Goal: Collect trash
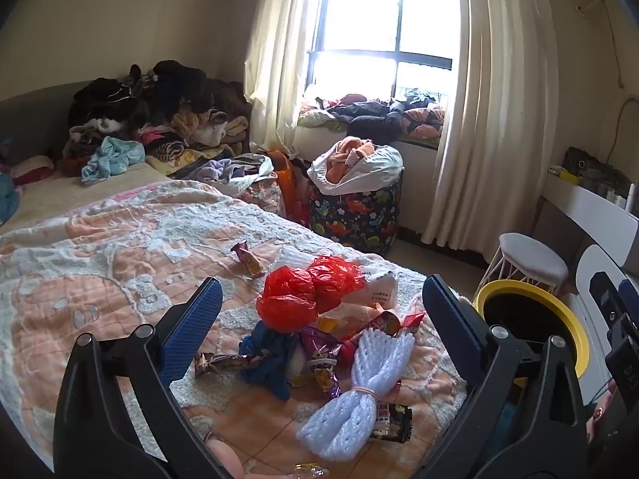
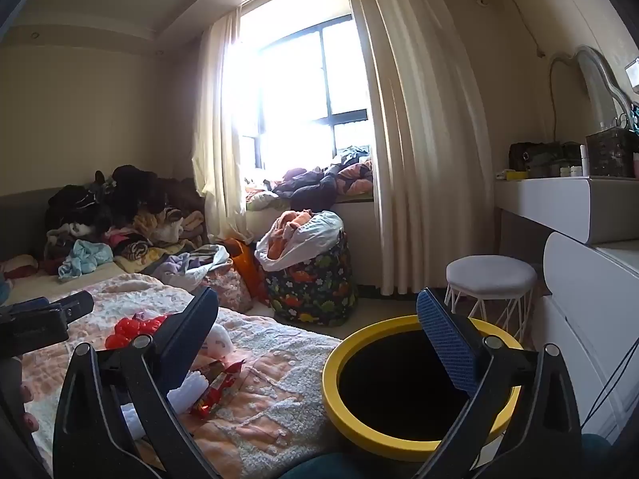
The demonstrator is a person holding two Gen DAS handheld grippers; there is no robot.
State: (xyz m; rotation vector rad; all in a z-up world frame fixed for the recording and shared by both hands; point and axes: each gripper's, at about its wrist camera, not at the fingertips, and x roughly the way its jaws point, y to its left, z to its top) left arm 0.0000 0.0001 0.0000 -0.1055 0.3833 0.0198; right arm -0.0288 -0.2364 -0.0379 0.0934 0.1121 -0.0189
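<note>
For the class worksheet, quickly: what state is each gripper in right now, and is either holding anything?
Left gripper: open, holding nothing, above the trash.
Right gripper: open, holding nothing, by the bin.

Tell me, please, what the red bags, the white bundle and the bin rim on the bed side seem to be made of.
Red bags: thin plastic film, probably; glossy, crinkled, half see-through.
White bundle: likely foam netting; soft, matt mesh pattern, tied by a rubber band.
Bin rim: hard plastic, it seems; smooth, even yellow, slight sheen.
</note>
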